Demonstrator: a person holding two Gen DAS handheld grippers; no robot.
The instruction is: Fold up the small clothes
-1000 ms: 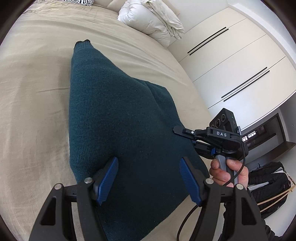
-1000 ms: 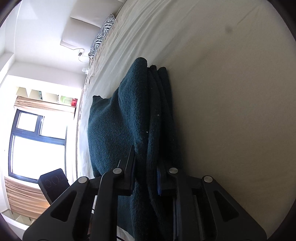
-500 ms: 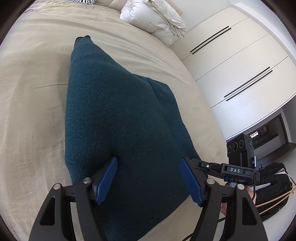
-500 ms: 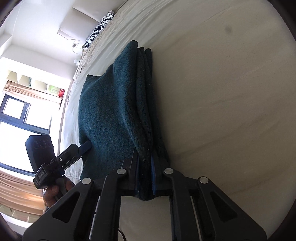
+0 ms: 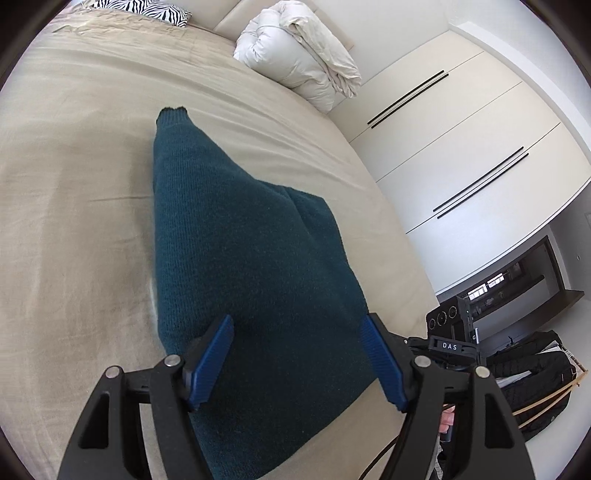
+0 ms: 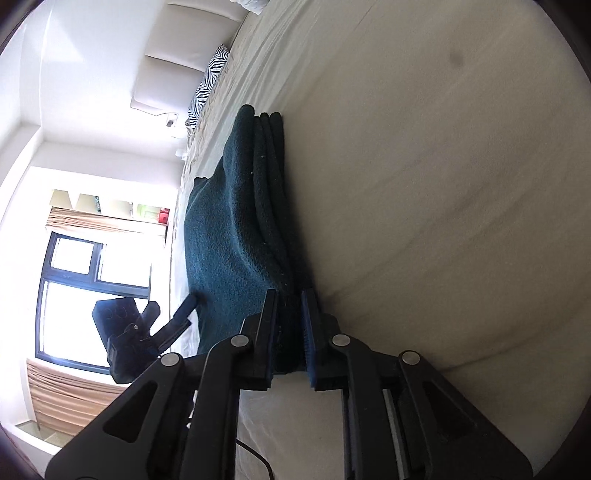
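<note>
A dark teal knit sweater (image 5: pixel 243 258) lies folded on the beige bed (image 5: pixel 74 221), its narrow cuff end pointing away. My left gripper (image 5: pixel 297 332) is open, its blue pads hovering over the sweater's near end, empty. In the right wrist view the sweater (image 6: pixel 236 229) shows as several stacked layers seen edge-on. My right gripper (image 6: pixel 290 301) is shut on the near corner of those layers at the bed's edge. The left gripper also shows in the right wrist view (image 6: pixel 177 314), beside the sweater.
A white bundled duvet (image 5: pixel 299 55) and a zebra-print pillow (image 5: pixel 144 7) lie at the head of the bed. White wardrobe doors (image 5: pixel 461 155) stand to the right. A black bag (image 5: pixel 532 380) sits on the floor. A window (image 6: pixel 85 273) is to the left.
The right gripper has closed on the sweater's layered edge and holds it. The left gripper has drawn back a little and stays open. The sweater has shifted slightly.
</note>
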